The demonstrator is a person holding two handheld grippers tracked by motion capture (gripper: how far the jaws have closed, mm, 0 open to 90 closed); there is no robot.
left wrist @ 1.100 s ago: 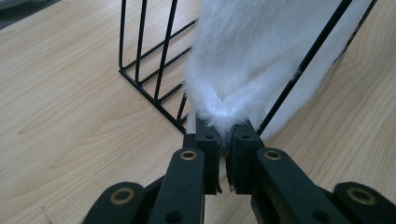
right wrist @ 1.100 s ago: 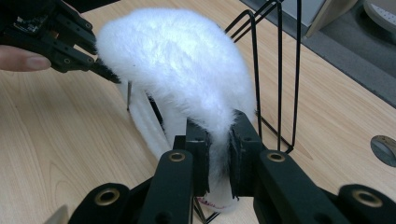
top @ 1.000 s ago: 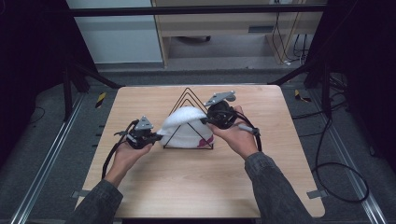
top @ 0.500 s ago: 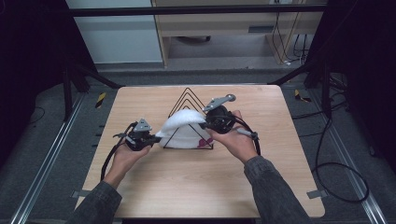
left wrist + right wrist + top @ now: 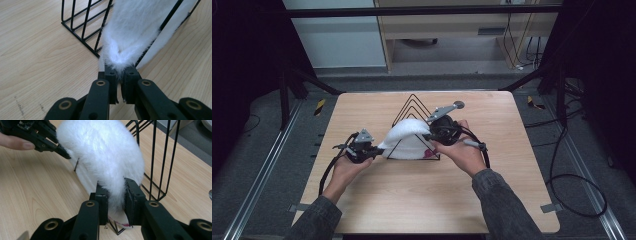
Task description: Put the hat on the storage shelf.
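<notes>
The left gripper (image 5: 371, 152), low on the left of the wooden table (image 5: 377, 200), has its jaws nipped together on the left end of a white fluffy cloth (image 5: 407, 137); in the left gripper view (image 5: 119, 75) the fur bunches right between the black tips. The cloth arches up over a black wire rack (image 5: 412, 107) of nested triangles standing at the table's middle, its bulk on the rack's near side. To the right, the right gripper (image 5: 428, 136), held higher, pinches the cloth's right end; in the right gripper view (image 5: 115, 195) the fur is squeezed between the jaws, a pink-edged bit hanging below, with the left gripper (image 5: 56, 145) far left.
</notes>
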